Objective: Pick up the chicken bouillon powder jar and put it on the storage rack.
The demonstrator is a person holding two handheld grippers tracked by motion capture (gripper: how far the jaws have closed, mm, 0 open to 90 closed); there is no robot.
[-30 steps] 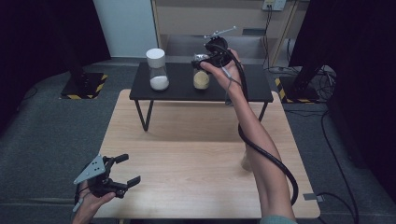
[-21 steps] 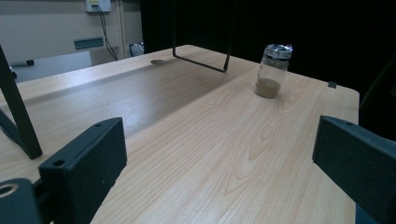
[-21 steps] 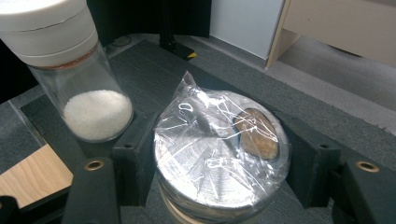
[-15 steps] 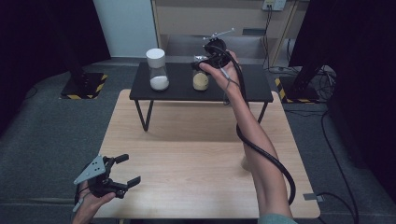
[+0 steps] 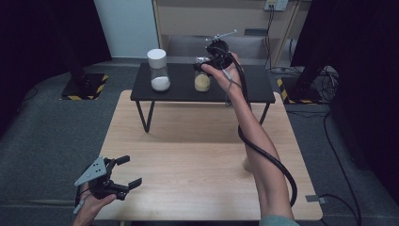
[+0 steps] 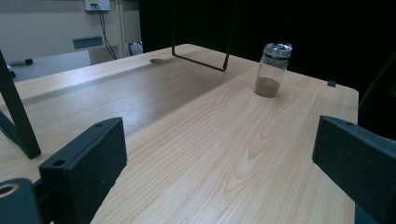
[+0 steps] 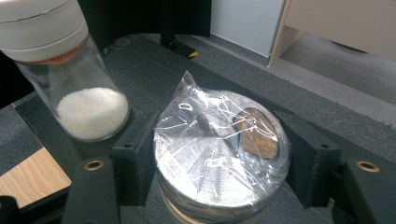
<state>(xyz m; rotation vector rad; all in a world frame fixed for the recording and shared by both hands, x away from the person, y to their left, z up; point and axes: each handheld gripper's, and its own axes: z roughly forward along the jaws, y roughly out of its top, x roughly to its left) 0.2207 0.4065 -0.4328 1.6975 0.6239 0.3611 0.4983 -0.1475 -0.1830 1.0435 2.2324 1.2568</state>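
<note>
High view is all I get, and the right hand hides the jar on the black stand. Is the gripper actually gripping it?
Observer: Yes. In the right gripper view, the right gripper has its fingers pressed on both sides of the jar, just under its top.
Operator: What covers that jar?
Observer: Crinkled clear wrap lies over its top.
Operator: Is anything hidden behind the right forearm?
Observer: The left gripper view shows a second jar, wrap-topped with brown powder at the bottom, standing on the wooden table.
</note>
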